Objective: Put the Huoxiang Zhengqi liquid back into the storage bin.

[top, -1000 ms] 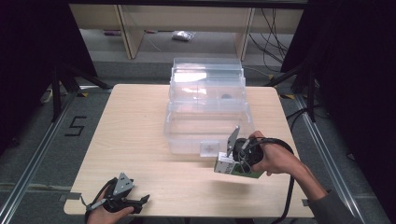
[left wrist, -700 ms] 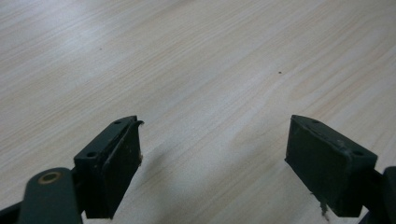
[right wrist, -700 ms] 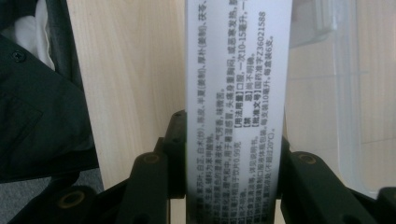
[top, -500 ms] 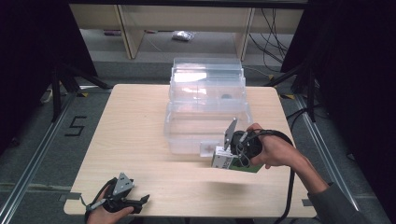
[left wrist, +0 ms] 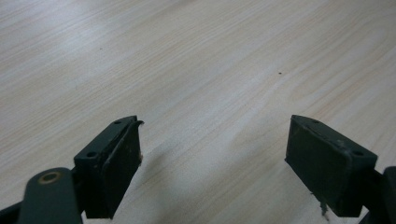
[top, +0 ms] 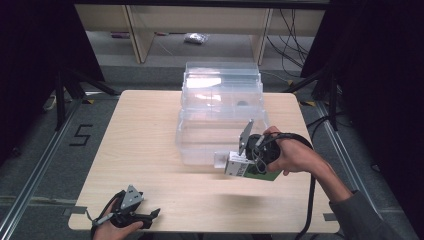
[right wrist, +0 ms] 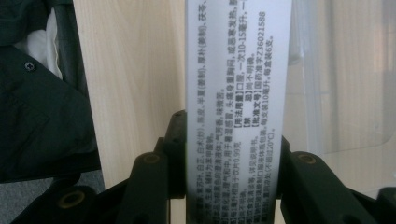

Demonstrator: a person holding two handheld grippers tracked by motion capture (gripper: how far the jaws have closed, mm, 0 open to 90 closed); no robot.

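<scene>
Right gripper [top: 231,163] is clamping a white medicine box [right wrist: 238,93] printed with Chinese text, holding it above the table [top: 140,130], just in front of the clear plastic storage bins [top: 222,107]. Left gripper [top: 150,216] is sitting low at the table's near-left edge, jaws spread wide over bare wood.

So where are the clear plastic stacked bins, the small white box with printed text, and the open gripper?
Clear plastic stacked bins [top: 222,107]: high view, on a middle tier.
Small white box with printed text [right wrist: 238,112]: right gripper view, printed face.
Left gripper [left wrist: 212,163]: left gripper view, between open jaws.
</scene>
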